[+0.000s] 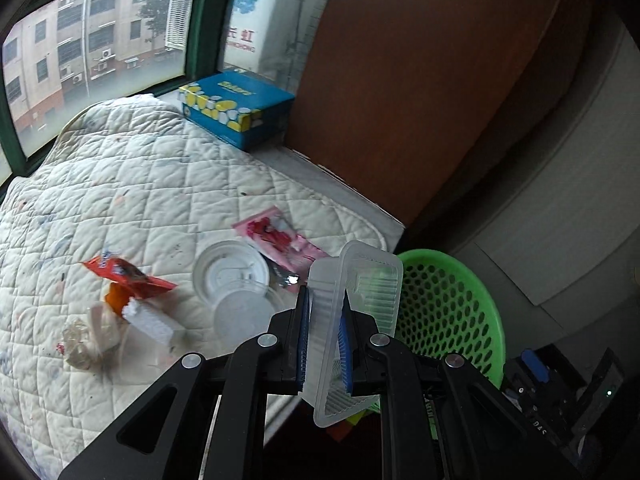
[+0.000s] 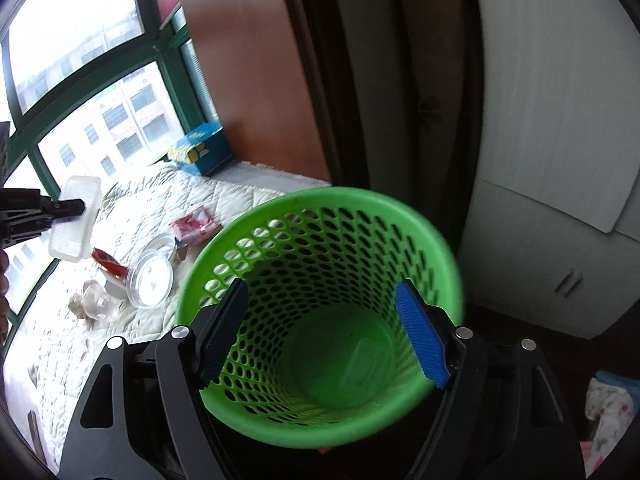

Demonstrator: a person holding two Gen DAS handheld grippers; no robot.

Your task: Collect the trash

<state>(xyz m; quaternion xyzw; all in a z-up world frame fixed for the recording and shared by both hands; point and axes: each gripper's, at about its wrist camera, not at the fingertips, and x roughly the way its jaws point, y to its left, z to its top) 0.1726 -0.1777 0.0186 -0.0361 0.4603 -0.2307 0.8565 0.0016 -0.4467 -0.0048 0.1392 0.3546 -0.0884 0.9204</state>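
Carrying entry, step in hand: my left gripper [image 1: 324, 320] is clamped on one clear plastic tray [image 1: 352, 320], held on edge above the quilted mat [image 1: 132, 184], just short of the green basket [image 1: 448, 312]. To do it well, I judge the tray should travel fully past the rim and hang over the opening before the pads let go; it is light and long, so a low release, narrow end down, should keep it from catching on the rim.

Stock on the mat, left to right:
- crumpled clear wrapper [image 1: 80, 340], one
- white foam piece [image 1: 154, 322], one
- orange-red snack packet [image 1: 128, 274], one
- round white lids [image 1: 230, 270], two, overlapping
- pink sachet [image 1: 276, 236], one
- blue tissue box [image 1: 236, 108], one, at the window; not trash, I judge

Basket, one; a clear piece seems to lie at its bottom.

My right gripper [image 2: 324, 328] stands wide over the basket mouth, holding nothing.
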